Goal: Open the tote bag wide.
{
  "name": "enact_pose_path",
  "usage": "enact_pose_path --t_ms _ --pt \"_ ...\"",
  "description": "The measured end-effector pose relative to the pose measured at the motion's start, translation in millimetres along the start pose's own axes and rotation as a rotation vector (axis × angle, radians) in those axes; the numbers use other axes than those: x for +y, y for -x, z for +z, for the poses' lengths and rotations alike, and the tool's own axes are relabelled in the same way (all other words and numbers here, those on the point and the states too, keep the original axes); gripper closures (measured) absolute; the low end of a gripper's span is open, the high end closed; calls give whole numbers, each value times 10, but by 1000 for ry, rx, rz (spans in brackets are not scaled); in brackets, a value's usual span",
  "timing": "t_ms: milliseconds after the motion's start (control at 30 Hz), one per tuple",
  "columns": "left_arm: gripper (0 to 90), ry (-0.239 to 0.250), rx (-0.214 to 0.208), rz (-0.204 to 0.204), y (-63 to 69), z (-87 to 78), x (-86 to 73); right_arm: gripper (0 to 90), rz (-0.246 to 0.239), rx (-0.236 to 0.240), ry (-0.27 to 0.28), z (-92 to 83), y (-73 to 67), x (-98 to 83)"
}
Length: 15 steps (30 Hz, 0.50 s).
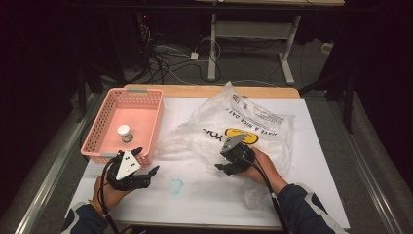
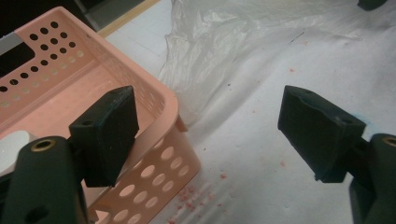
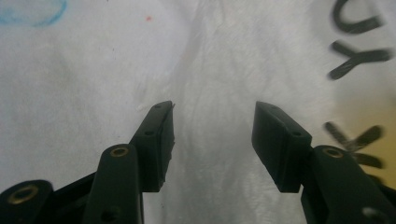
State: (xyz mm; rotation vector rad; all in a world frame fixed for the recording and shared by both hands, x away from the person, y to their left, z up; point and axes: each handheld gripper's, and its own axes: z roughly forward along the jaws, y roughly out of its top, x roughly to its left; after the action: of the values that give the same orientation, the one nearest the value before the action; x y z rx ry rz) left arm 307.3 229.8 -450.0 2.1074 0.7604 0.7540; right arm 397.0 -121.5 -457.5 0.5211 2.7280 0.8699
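A pink perforated basket [image 1: 152,127] stands at the table's left with a small white jar [image 1: 124,132] inside. My left gripper [image 1: 147,160] is open just off the basket's near right corner; in the left gripper view one pad overlaps the basket wall [image 2: 161,100] and nothing is between the jaws [image 2: 210,116]. A crumpled clear plastic bag [image 1: 248,122] with black print and a yellow face lies at centre right. My right gripper [image 1: 222,165] is open at the bag's near left edge, and its jaws [image 3: 212,116] stand apart over the thin plastic [image 3: 224,60] with nothing gripped.
White paper [image 1: 209,200] covers the wooden table, with a blue circle mark [image 1: 176,185] drawn between the two hands. Red crumbs [image 2: 187,200] dot the sheet beside the basket. Cables and a desk frame [image 1: 212,44] lie on the floor beyond the far edge.
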Motion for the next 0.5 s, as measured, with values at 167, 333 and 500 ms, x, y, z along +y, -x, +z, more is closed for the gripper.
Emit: enact_pose_path --t_ms 167,333,500 --pt "201 -4 -1 1 -7 4 -7 610 5 28 -19 96 -9 -29" --pt "201 -4 3 0 -13 -1 -9 872 17 19 -19 89 -15 -25" --pt "201 -1 7 1 -15 -8 -3 900 69 -19 49 -51 29 -1"
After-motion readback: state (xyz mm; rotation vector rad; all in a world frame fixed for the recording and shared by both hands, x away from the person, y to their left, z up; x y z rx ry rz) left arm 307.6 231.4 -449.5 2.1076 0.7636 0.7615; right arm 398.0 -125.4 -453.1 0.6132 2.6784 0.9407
